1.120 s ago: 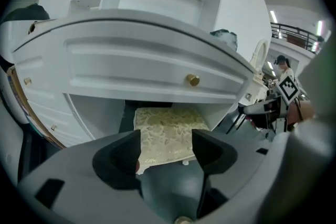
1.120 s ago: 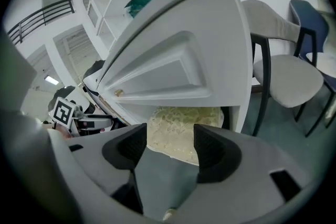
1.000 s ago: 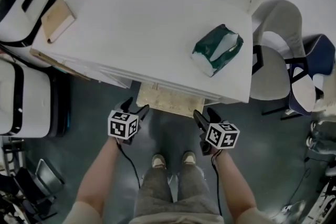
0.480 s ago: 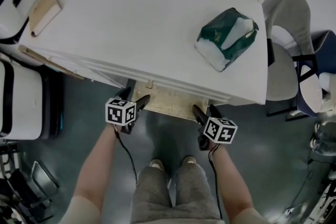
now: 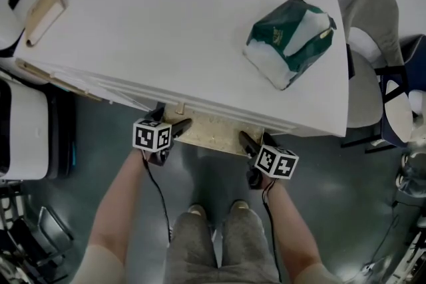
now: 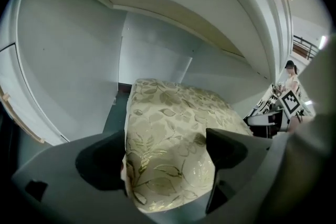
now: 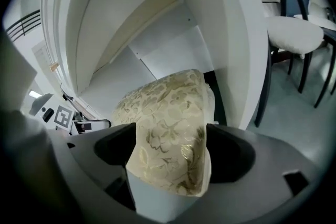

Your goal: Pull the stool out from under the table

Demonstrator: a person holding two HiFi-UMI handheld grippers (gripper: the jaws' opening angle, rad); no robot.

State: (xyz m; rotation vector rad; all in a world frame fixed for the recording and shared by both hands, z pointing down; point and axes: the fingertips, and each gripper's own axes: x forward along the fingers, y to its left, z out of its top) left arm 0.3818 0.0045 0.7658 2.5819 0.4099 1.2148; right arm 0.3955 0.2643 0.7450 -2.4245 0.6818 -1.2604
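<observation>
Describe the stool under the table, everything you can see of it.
The stool is a boxy seat with a cream fabric top patterned in shiny gold leaves, and a plain white side below. It stands upright, tucked under the white table, with only its near edge showing in the head view. The left gripper and right gripper each straddle a near corner. Their jaws have just been opening, with the corner between them and apparently not clamped.

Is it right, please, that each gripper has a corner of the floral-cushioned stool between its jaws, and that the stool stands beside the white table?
Not beside: the head view shows the stool tucked under the white table, only its front edge showing. The rest holds.
</observation>
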